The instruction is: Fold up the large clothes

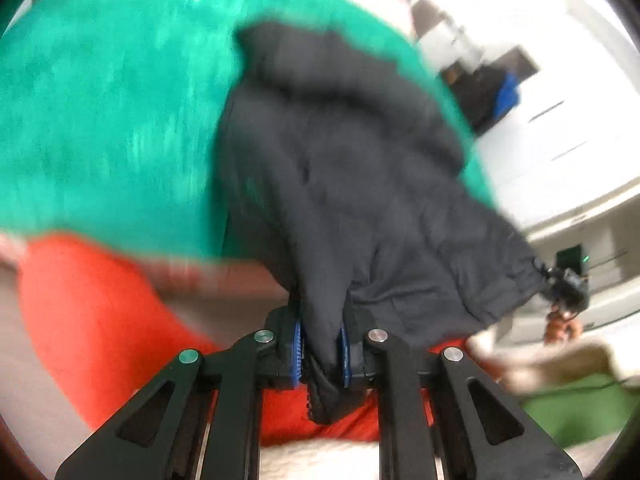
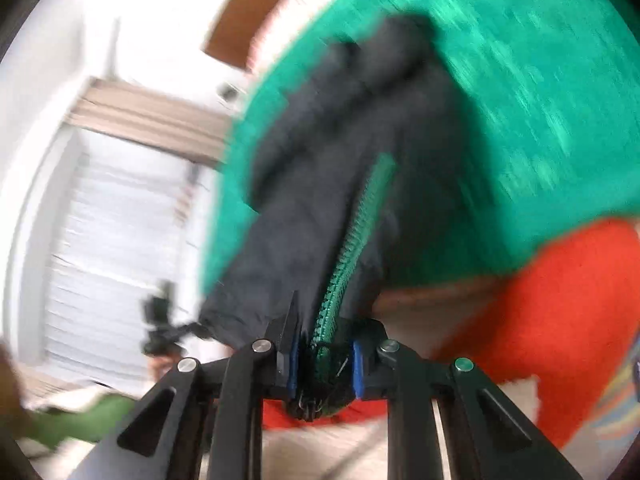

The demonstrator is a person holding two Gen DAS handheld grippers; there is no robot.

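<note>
A green cloth (image 1: 112, 92) fills most of both wrist views, smeared by motion blur so that its weave and edges cannot be read. Beneath it an orange-red fabric (image 1: 92, 312) is seen, cut off by the frame edge and by the gripper arms. Over the green cloth hangs the dark jacket (image 1: 340, 184), lifted clear between the two grippers; its full outline is lost in folds and blur. In the left wrist view, a bunched edge of the jacket is clamped between the blue pads of the left gripper (image 1: 322, 346), whose jaws are nearly closed on it. In the right wrist view, a green zipper (image 2: 352, 256) runs down the jacket into the right gripper (image 2: 322, 368), whose jaws are likewise pinched almost together on the zipper end and dark cloth. The pale room behind is too blurred to be made out.
</note>
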